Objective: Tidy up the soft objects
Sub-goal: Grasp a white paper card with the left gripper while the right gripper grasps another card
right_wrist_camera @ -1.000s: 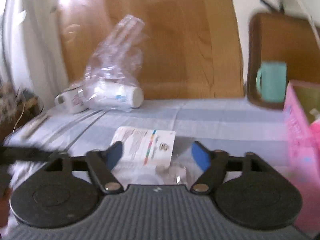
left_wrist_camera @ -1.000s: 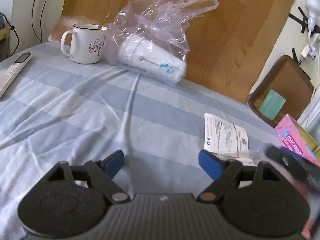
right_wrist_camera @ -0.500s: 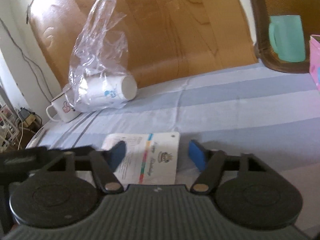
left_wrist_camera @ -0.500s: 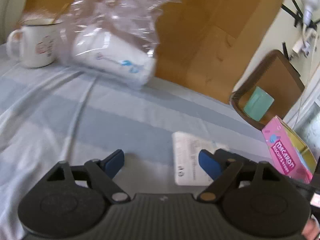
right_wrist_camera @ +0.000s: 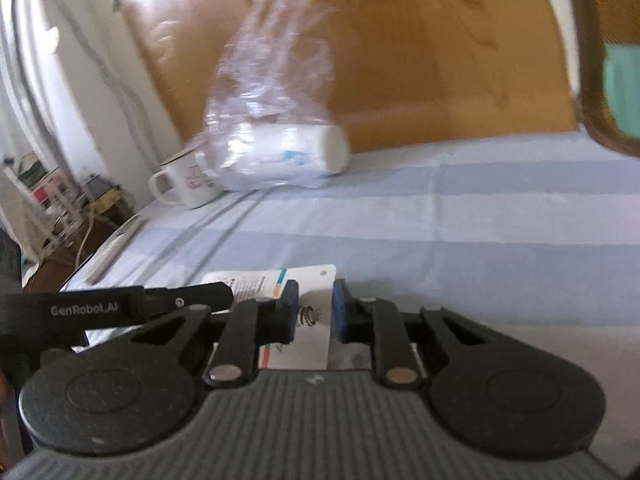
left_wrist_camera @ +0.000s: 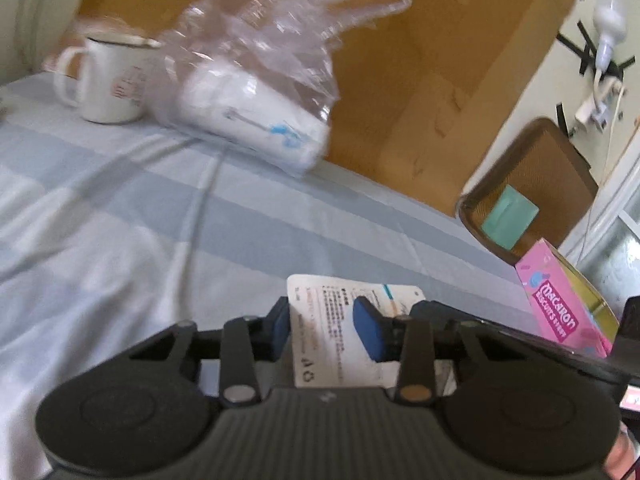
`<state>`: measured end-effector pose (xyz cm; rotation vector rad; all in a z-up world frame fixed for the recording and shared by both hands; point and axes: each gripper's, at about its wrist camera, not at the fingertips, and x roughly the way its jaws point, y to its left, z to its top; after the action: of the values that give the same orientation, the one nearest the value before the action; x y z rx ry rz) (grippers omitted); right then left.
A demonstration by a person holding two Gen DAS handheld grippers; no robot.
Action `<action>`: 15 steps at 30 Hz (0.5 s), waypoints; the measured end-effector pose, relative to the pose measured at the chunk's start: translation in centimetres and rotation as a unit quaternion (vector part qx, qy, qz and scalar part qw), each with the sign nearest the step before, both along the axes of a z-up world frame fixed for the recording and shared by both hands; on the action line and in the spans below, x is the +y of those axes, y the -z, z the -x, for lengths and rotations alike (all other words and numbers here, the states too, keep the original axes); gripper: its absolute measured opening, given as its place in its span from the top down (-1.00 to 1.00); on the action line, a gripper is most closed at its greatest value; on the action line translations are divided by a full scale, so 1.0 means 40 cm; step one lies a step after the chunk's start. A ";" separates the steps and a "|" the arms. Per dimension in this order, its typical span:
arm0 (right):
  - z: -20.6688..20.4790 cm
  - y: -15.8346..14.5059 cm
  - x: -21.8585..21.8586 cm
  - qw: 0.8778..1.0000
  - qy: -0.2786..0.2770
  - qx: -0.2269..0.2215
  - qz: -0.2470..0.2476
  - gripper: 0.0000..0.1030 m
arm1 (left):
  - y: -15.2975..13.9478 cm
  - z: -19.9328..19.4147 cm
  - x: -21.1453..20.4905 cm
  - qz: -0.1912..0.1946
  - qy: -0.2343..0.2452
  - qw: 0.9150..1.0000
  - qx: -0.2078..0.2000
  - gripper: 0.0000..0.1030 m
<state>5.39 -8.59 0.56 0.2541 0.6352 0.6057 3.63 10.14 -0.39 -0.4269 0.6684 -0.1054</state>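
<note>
Flat white printed packet (left_wrist_camera: 320, 328), with small black text and a coloured stripe across its card header, lies on the pale blue and white striped cloth (left_wrist_camera: 140, 220) close in front of both cameras; the left gripper (left_wrist_camera: 326, 326) has just been closing, and its blue pads stand to either side of the packet's left part, though whether they press on it I cannot tell; the right gripper (right_wrist_camera: 314, 312) has likewise just been closing, its blue pads narrow about the packet's right end (right_wrist_camera: 316, 280), and contact there is just as unclear; a black arm of the other gripper reaches in beside each, from the right in the left wrist view and from the left in the right wrist view.

Further back on the cloth a crumpled clear plastic bag (left_wrist_camera: 280, 48) holds a white paper cup lying on its side (left_wrist_camera: 256, 124); just beside it stands a white enamel mug with a handle (left_wrist_camera: 108, 80); a brown wooden board (left_wrist_camera: 440, 60) rises behind them.

At the right, a pink cardboard box lettered "macaron" (left_wrist_camera: 556, 316) sits near the packet; beyond it a brown woven tray stands tilted (left_wrist_camera: 560, 152) with a mint green mug (left_wrist_camera: 510, 220) against it.
</note>
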 end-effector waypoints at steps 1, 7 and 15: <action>0.016 -0.012 0.011 1.000 -0.002 -0.013 0.001 0.63 | -0.007 0.019 0.010 -0.001 -0.007 1.000 -0.002 0.34; 0.137 -0.096 0.028 0.996 -0.001 -0.089 -0.015 0.65 | -0.093 0.139 0.052 0.007 -0.022 0.998 -0.052 0.34; 0.305 -0.107 -0.044 0.990 0.056 -0.131 -0.016 0.65 | -0.160 0.255 -0.011 -0.001 0.011 0.996 -0.093 0.34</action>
<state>-6.81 -10.36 4.83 0.2334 0.3556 0.5302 -6.56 9.72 6.00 -0.4020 0.4893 -0.1631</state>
